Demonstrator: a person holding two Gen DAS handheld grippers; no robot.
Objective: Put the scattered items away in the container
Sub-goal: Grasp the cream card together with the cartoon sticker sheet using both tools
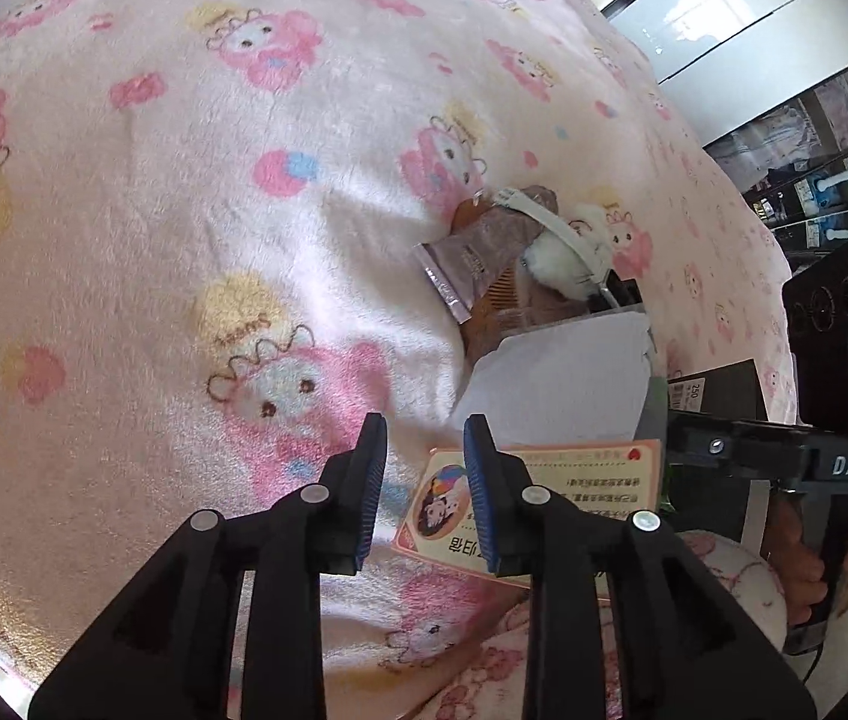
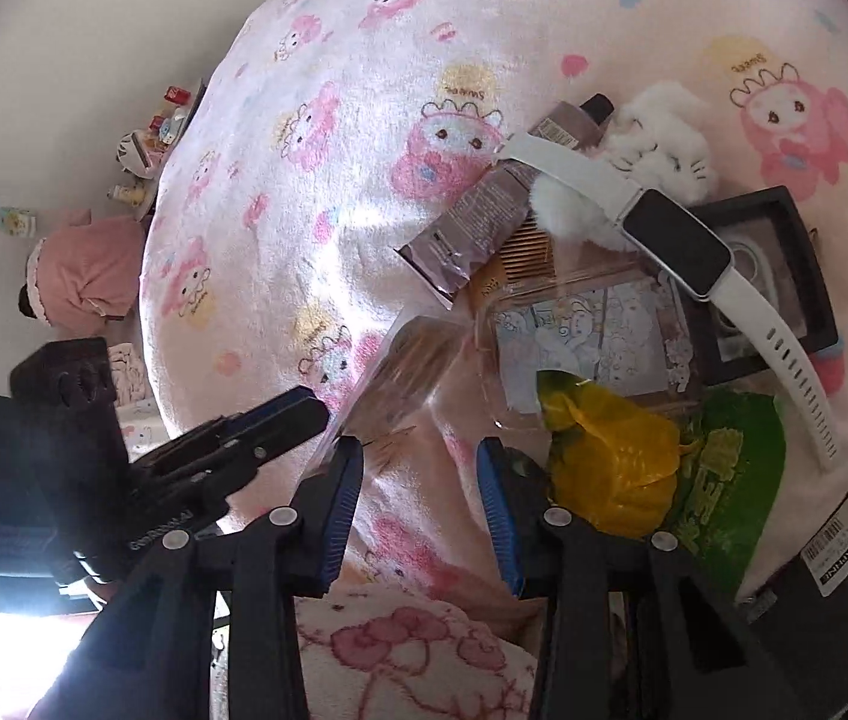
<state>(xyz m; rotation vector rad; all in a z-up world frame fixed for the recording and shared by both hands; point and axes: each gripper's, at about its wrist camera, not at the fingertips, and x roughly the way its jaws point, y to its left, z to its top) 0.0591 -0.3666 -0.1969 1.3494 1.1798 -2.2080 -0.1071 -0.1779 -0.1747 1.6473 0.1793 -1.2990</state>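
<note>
Clutter is lying heaped on the blanket [image 2: 363, 138]: a watch [image 2: 679, 243] is draped over a tube [image 2: 484, 216], a plush [image 2: 661, 132] and a black box [image 2: 784, 276], with a comb [image 2: 529, 252] tucked beneath and a clear case [image 2: 592, 330] beside it. A yellow bag [image 2: 613, 456] and green packet [image 2: 730, 480] are sitting nearer the right gripper [image 2: 420, 504], whose fingers are standing apart and holding nothing. The left gripper [image 1: 424, 498] is also hanging open and empty, just above a card [image 1: 550, 498] near the blanket's edge. No container is clearly showing; the dark labelled edge at lower right of the right view may be it, but I cannot tell.

Risk is lying mostly in the stacking. Pulling the tube or comb first is likely to drag the watch off and tip the pile. The soft, rumpled blanket is likely to get pinched along with thin things like the card. The clear case is looking slippery and hard to judge. The two grippers are working close together, so they could collide.

Writing is partly legible: "DAS" on the right gripper's body in the left view, "250" on a tag beside a dark box [image 1: 718, 390], "DAPHNE" on a barcode label [image 2: 838, 558], and "Sweet" on the blanket. The card's Chinese text is appearing upside down and too small to read.
</note>
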